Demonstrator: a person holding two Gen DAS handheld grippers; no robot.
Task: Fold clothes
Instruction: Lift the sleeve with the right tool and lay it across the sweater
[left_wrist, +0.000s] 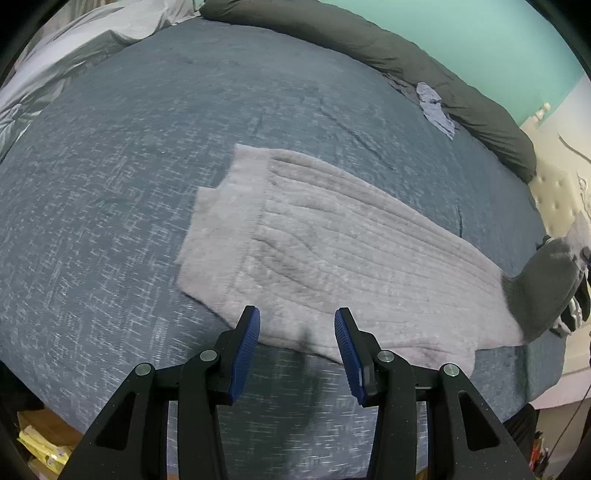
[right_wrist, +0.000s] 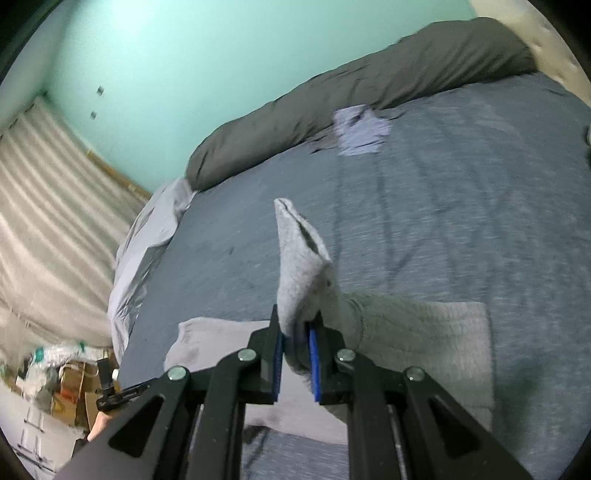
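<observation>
The right hand-held gripper (right_wrist: 296, 341), clamped on the sweater's (left_wrist: 332, 258) sleeve (right_wrist: 301, 266), lifts it toward twelve o'clock over the bed (left_wrist: 110, 184), while the left hand-held gripper (left_wrist: 297, 325) hovers apart at six.

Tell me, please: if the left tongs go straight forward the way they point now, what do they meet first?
Probably the grey ribbed garment lying flat on the bed cover: its near edge sits just beyond the open left tongs. Depth is uncertain.
</observation>
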